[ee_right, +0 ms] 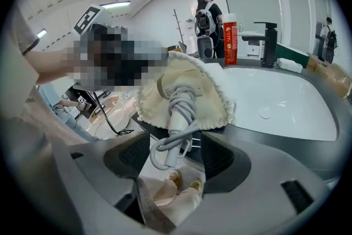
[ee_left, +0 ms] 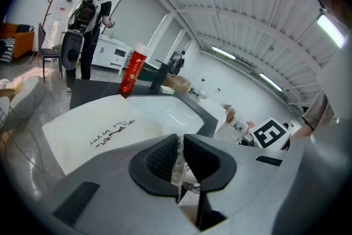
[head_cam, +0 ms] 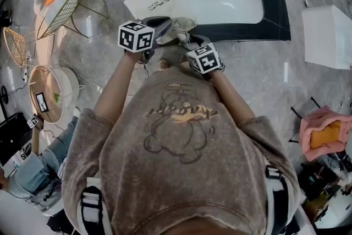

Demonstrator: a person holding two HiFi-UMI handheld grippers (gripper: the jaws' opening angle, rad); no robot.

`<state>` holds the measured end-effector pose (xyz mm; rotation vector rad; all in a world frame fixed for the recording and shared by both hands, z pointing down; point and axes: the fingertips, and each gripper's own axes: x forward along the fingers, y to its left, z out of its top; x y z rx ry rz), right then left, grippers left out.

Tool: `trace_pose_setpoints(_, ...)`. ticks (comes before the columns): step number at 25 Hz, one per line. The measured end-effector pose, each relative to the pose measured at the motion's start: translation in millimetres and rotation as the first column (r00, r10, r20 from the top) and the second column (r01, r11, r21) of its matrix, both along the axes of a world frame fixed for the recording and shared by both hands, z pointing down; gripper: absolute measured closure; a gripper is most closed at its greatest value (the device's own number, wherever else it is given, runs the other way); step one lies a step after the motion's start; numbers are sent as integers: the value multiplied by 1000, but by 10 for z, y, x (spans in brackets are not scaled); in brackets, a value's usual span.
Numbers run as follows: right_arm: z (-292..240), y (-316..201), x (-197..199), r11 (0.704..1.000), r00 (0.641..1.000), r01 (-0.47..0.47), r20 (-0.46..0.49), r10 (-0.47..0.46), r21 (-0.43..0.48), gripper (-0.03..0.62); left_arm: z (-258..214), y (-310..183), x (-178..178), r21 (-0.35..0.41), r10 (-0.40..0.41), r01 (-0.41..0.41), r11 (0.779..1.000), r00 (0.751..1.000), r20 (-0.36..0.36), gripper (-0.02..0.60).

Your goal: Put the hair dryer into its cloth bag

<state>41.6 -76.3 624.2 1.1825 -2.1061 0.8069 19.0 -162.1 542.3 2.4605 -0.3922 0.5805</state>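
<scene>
Left gripper (ee_left: 180, 147) is clamped on a thin edge of the cloth bag (ee_right: 190, 88), fabric pinched between its pads. Right gripper (ee_right: 176, 156) jaws are wide apart, unclamped. The hair dryer (ee_right: 177, 118) handle with its wrapped cord sits between them, head inside the bag just ahead.

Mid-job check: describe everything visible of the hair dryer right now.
Only the end of the hair dryer shows: a pale, plastic-looking handle poking out of the frilled mouth of the cream cloth bag, which hides the body. A grey cord is wound round the handle and hangs in a loose loop with the plug. Handle and cord sit between the wide-apart jaws of the right gripper, whose pads do not seem to press on them.
</scene>
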Motion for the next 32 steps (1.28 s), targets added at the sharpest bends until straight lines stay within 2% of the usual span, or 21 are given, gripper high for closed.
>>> trace_pose_setpoints(7, 112, 183, -37, 999, 1000, 12, -2, -12, -44, 309, 19, -2, 21, -5, -2, 2, 1000, 1000, 3, 528)
trace_pose_setpoints(12, 126, 205, -21, 999, 1000, 5, -12, -5, -49, 388, 30, 0, 28, -8, -7, 7, 1000, 1000, 3, 528)
trace_pose_setpoints(22, 112, 208, -30, 997, 1000, 8, -8, -8, -73, 410, 19, 5, 7, -9, -10, 10, 1000, 1000, 0, 529)
trace_pose_setpoints(32, -19, 106, -53, 998, 998, -37, 55, 40, -56, 419, -28, 8, 42, -43, -4, 3, 999, 999, -32, 529)
